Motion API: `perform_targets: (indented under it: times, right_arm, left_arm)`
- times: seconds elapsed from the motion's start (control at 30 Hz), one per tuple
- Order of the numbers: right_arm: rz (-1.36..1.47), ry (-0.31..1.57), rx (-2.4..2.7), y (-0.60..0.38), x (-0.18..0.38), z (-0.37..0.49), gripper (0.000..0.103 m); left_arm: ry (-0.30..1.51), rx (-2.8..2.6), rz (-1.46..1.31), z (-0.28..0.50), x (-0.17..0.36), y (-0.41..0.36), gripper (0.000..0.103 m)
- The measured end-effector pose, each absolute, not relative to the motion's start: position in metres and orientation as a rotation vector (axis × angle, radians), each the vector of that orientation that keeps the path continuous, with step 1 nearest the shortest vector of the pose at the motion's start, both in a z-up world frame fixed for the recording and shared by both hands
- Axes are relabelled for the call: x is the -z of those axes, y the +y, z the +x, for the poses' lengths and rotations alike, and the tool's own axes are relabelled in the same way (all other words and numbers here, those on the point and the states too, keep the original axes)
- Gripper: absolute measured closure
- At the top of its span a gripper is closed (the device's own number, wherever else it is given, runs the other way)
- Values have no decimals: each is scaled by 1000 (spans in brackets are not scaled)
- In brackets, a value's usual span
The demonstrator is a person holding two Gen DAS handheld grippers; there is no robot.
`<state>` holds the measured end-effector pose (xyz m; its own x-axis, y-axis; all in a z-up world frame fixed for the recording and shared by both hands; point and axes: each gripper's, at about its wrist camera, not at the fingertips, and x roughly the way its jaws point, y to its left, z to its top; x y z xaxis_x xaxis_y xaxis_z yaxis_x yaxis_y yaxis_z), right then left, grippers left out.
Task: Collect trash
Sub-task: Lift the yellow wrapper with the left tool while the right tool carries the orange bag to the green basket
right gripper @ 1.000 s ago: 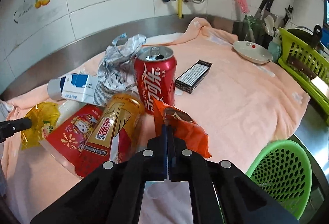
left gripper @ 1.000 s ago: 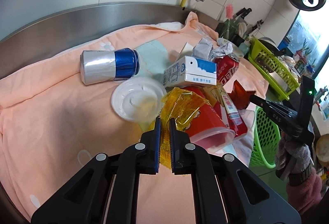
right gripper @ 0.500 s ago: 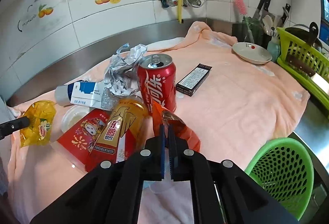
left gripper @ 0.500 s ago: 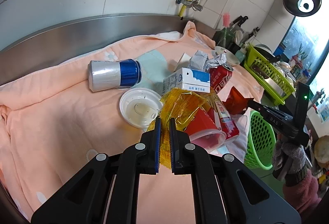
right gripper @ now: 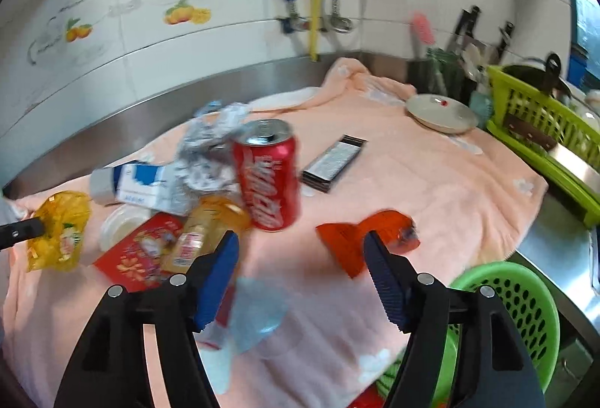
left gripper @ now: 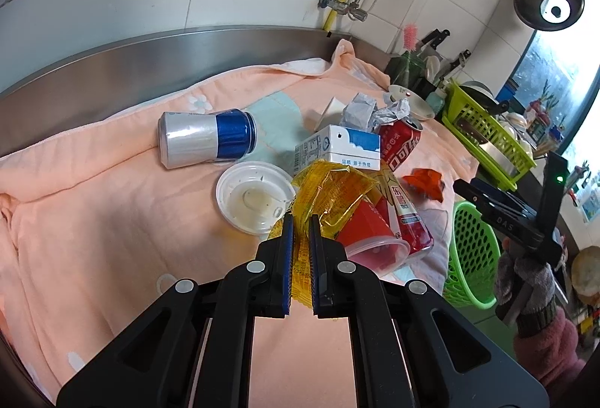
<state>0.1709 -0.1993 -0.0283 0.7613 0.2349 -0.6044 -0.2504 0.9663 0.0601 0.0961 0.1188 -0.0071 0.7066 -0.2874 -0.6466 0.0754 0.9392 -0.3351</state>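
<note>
R tongs (right gripper: 300,258) now spread, orange wrapper (right gripper: 365,243) dropped, seemingly on cloth; L tongs (left gripper: 301,231) pinching yellow wrapper (left gripper: 330,194)

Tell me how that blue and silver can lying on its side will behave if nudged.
The blue and silver can lies on its side, so it would probably roll. The soft pink towel under it may slow that. If empty, it is likely light and easy to dent.

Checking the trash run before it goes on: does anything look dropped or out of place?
Yes. The orange wrapper lies loose on the pink towel, short of the green basket, while the right tongs stand open and empty. The left tongs grip the yellow wrapper.
</note>
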Motion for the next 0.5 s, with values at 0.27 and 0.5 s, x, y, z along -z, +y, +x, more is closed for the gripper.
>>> perform_targets:
  times: [0.27,0.5]
  right_arm:
    - [153,783,-165,-243,60,209,34]
    - [400,879,-139,-266,86,255,34]
  left_arm:
    - [757,223,-293,102,5,113,97]
    - [750,238,-294,107,3,113,97]
